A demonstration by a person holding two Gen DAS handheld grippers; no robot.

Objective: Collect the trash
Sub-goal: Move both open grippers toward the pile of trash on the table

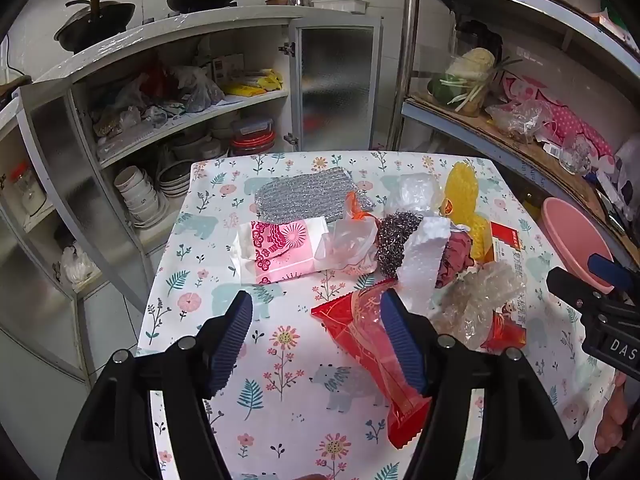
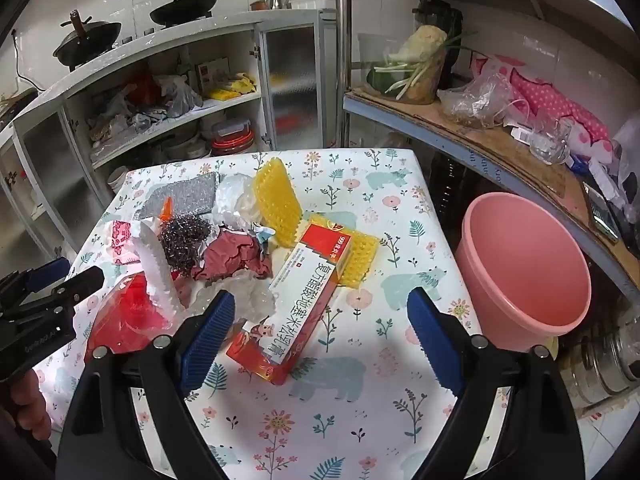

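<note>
Pink and empty, the bucket (image 2: 524, 276) stands just off the table's (image 2: 360, 380) right edge. We see the trash (image 2: 224, 248) heaped mid-table. We hold our left gripper (image 1: 320, 340) above the red wrapper (image 1: 372, 344), jaws spread. Our right gripper (image 2: 320, 340) hovers over the medicine box (image 2: 304, 300), jaws spread too.

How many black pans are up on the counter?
2: one pan at the left end of the counter, another pan further right. More may be hidden.
</note>
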